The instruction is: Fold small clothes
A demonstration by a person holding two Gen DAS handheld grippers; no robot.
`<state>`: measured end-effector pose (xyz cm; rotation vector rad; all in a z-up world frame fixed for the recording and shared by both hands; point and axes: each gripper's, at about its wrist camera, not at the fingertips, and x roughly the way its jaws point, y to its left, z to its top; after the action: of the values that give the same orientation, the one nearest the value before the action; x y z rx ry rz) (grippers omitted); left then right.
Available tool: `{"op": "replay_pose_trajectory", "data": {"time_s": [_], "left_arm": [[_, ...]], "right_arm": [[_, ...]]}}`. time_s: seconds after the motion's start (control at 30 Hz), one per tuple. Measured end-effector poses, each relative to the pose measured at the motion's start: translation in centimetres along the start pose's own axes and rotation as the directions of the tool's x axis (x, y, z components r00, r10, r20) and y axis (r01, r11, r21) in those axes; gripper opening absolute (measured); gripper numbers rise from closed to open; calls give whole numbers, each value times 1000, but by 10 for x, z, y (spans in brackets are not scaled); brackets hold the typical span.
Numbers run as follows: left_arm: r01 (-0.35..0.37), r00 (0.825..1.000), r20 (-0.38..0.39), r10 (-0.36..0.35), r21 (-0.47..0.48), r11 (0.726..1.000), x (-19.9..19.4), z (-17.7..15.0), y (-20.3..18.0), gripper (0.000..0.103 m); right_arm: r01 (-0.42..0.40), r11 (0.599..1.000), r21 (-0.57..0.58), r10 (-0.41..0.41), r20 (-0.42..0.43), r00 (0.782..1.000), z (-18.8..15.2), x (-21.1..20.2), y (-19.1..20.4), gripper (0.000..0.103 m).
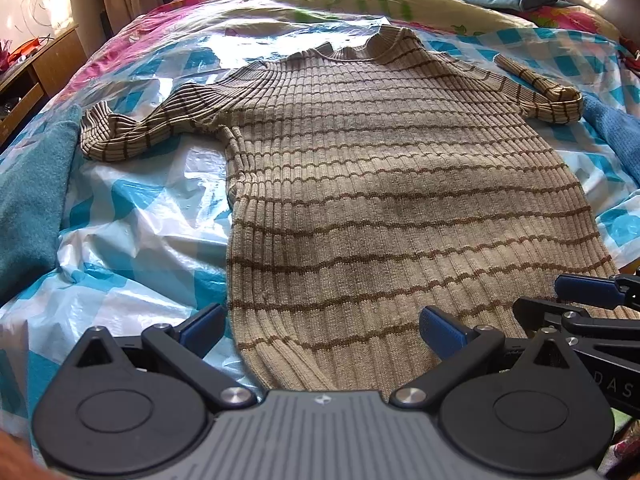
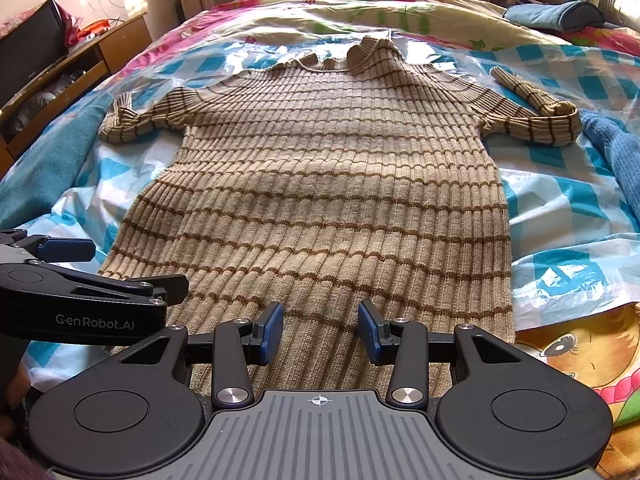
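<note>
- The striped ribbed sweater point(image 2: 320, 200) lies flat and face-up on the checked plastic sheet point(image 2: 560, 216), its long axis running from the hem, nearest the tongs, away to the collar point(image 2: 360, 56).
- Both sleeves spread sideways from the sweater's shoulders; the right one doubles back on itself, the left one is bunched.
- The right gripper point(image 2: 320, 332) hovers over the sweater's hem near the middle, jaws parted with nothing between them.
- The left gripper point(image 1: 320, 328) sits over the hem's left edge, jaws spread wide and empty, one blue pad off the knit.
- I judge both equally near the hem; no fold looks begun.
- The knit is soft, thick, beige with brown bands; the sheet under the sweater is glossy and crinkled.
- Teal towels point(image 1: 32, 200) flank the sweater.
</note>
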<state>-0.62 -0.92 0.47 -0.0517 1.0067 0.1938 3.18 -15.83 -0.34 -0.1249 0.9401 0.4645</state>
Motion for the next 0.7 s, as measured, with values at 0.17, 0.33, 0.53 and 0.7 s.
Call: {"op": "replay_pose_trajectory", "data": {"time_s": [0.17,0.33,0.53,0.7], "left_arm": [[-2,1000,1,2,5,1000,0,0,0,103],[-3,1000,12,3,15,1000,-2,1,-2,103],[-1,999,46,-3,71,997,-7,16,-9,103],[48,995,80,-55,90,995,-7,48,-20,103]], "right_arm": [[-2,1000,0,2,0,1000,0,-1,2,41],[-15,1000,4,15,5,1000,1,-1,-1,41],[-32,999,33,30,51,998,16,-9,-15,41],[-18,996,84,9,111,994,46,-18,-49,41]]}}
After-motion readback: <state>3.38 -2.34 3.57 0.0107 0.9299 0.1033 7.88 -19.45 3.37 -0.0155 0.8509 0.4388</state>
